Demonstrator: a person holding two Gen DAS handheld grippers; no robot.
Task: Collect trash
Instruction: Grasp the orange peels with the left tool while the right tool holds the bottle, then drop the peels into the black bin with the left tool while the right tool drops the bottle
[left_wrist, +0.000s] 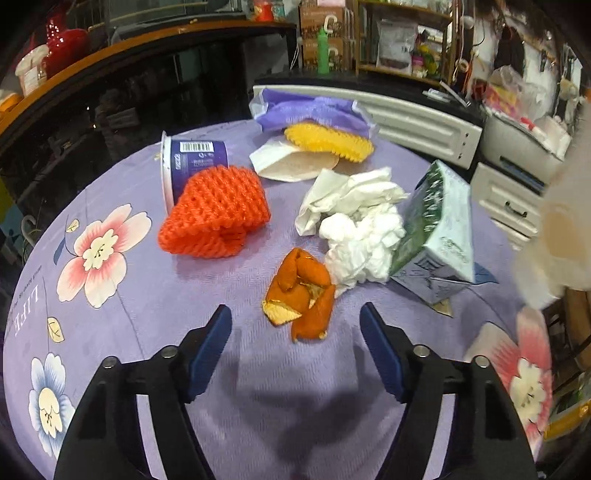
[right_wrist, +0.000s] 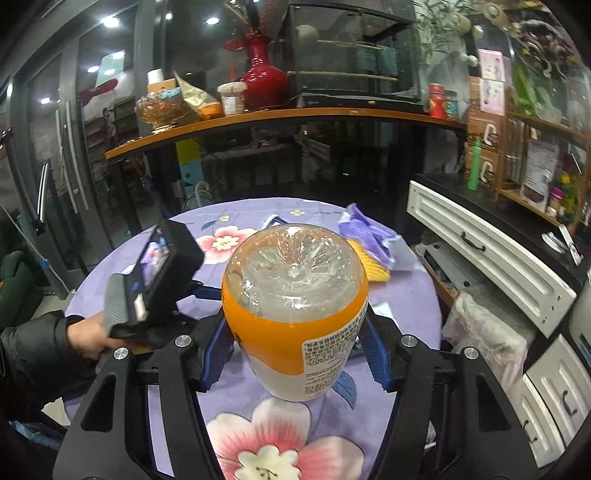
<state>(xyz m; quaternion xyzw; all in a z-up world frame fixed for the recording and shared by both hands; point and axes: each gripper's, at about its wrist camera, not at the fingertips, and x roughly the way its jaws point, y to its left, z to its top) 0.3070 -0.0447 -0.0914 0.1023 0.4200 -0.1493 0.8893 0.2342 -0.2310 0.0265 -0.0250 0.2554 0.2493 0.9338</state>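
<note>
- The left gripper (left_wrist: 295, 325) points down at a round table (left_wrist: 122, 325) covered in a lilac cloth with printed flowers. Its two blue-padded fingers (left_wrist: 210, 350) stand apart with nothing between them, touching nothing.
- Just beyond the fingertips lies a piece of orange peel (left_wrist: 301, 295), clear of both pads.
- Behind the peel are crumpled white tissues (left_wrist: 354, 225), with a tipped green and white carton (left_wrist: 436, 229) to their right.
- To the left sits an orange foam net (left_wrist: 216, 212) against a purple tub (left_wrist: 192, 162) lying on its side.
- At the far edge are a yellow foam net (left_wrist: 328, 140) and a purple wrapper (left_wrist: 314, 110).
- The right gripper (right_wrist: 295, 347) clasps a clear plastic bottle (right_wrist: 295, 302) with an orange label, its base facing away; both blue pads press on its sides, lifted over the table.
- A hand (right_wrist: 90, 338) in a dark sleeve holds the left gripper's handle.
</note>
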